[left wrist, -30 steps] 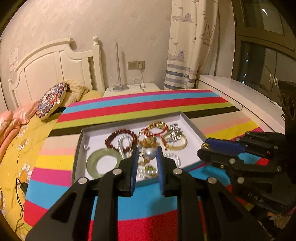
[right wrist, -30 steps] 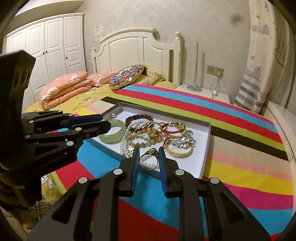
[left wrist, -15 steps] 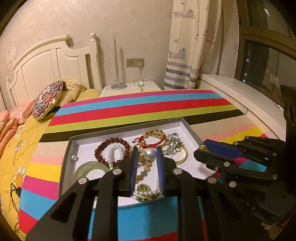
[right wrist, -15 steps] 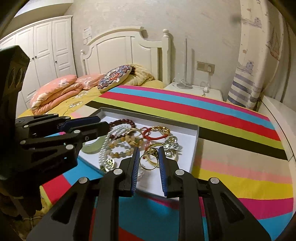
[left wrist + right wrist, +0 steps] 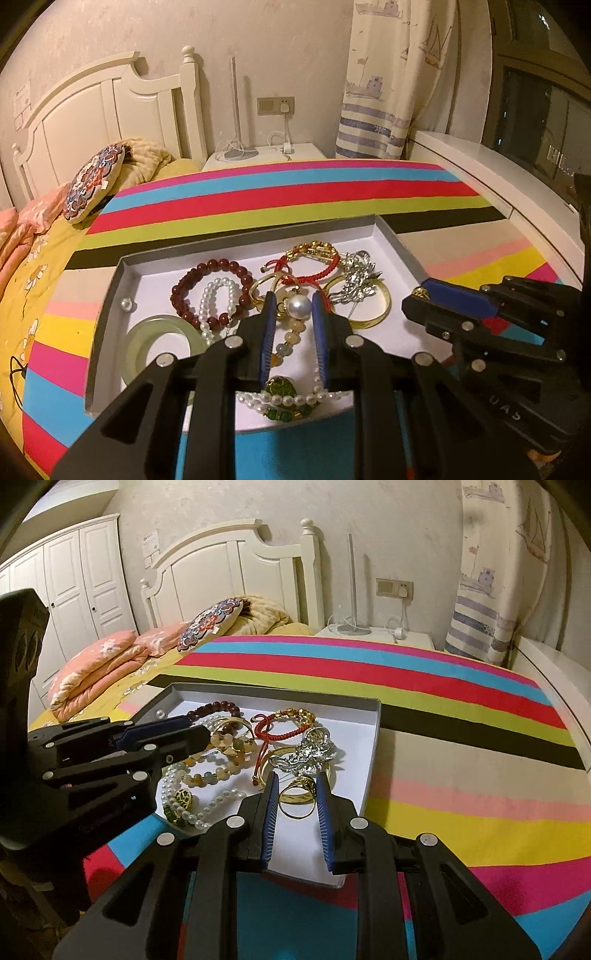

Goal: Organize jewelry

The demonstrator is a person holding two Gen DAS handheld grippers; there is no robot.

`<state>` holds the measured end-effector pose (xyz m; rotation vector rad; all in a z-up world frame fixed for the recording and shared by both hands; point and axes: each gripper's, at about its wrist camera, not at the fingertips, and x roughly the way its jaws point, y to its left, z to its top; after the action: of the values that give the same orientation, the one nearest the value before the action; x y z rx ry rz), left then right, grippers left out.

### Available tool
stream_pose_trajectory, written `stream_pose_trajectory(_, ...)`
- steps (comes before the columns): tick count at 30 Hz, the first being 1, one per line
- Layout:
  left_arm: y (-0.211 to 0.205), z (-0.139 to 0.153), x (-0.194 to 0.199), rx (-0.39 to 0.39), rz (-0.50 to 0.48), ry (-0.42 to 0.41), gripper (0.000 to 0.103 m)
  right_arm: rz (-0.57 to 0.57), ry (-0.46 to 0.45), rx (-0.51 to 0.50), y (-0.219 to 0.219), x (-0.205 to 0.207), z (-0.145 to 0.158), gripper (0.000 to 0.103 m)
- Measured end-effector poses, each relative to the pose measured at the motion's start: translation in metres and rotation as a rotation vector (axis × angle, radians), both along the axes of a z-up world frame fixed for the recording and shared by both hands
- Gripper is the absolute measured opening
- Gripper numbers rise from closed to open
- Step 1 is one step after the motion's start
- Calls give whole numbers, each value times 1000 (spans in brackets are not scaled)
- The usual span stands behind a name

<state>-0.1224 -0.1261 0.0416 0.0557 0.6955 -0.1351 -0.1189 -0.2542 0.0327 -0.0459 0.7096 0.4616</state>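
A white tray (image 5: 110, 295) on the striped table holds jewelry: a jade bangle (image 5: 162, 345), a dark red bead bracelet (image 5: 210, 291), a red cord bracelet (image 5: 310, 260), a gold bangle (image 5: 373, 314), a silver brooch (image 5: 356, 273) and pearl strands (image 5: 288, 398). My left gripper (image 5: 294, 306) is shut on a pearl earring (image 5: 298, 306) above the tray. My right gripper (image 5: 294, 794) is shut on a gold ring (image 5: 297, 799) over the tray's near right corner (image 5: 369, 775). Each gripper shows in the other's view, the right one (image 5: 443, 295), the left one (image 5: 162, 731).
The striped tablecloth (image 5: 295, 192) spreads beyond the tray. A bed with pillows (image 5: 110, 657) lies to the left, with a white headboard (image 5: 110, 107). A nightstand (image 5: 266, 155), a curtain (image 5: 388, 92) and a white ledge (image 5: 498, 177) stand behind and to the right.
Both grippers have moved forward and lower over the tray, still holding the pearl earring and the gold ring. The tray now looks closer in both views.
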Motion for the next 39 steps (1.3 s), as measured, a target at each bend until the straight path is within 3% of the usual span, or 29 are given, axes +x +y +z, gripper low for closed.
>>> stream_pose_trajectory(5,2,-6,5,-2,7,5,21,4,14,-13,4,6,-3,21)
stream_pose_trajectory(8,4,-5,5,-2,20,-3,39,-8,22,-3,2,8,-3,24)
stream_pose_trajectory(12,11,-3,3,-6,43,-21,59,-26,17,20,-3,8,-1,54)
stream_pose_trajectory(15,15,1,0,-1,55,-41,71,-40,4,20,-6,7,3,59)
stream_pose_trajectory(20,26,18,-16,22,97,-137,101,-76,-36,40,-14,1,18,79)
stream_pose_trajectory(22,34,26,-27,14,85,-177,101,-89,-61,61,-16,-7,26,86)
stream_pose_trajectory(26,54,29,-51,20,79,-236,101,-123,-69,116,-18,-21,34,87)
stream_pose_trajectory(30,74,17,-64,13,104,-219,101,-193,-48,148,-11,-36,29,87)
stream_pose_trajectory(36,102,-9,-62,-53,133,-171,101,-180,-54,-10,27,-52,3,86)
stream_pose_trajectory(39,106,-14,-60,-60,139,-159,101,-204,-139,-73,35,-59,5,86)
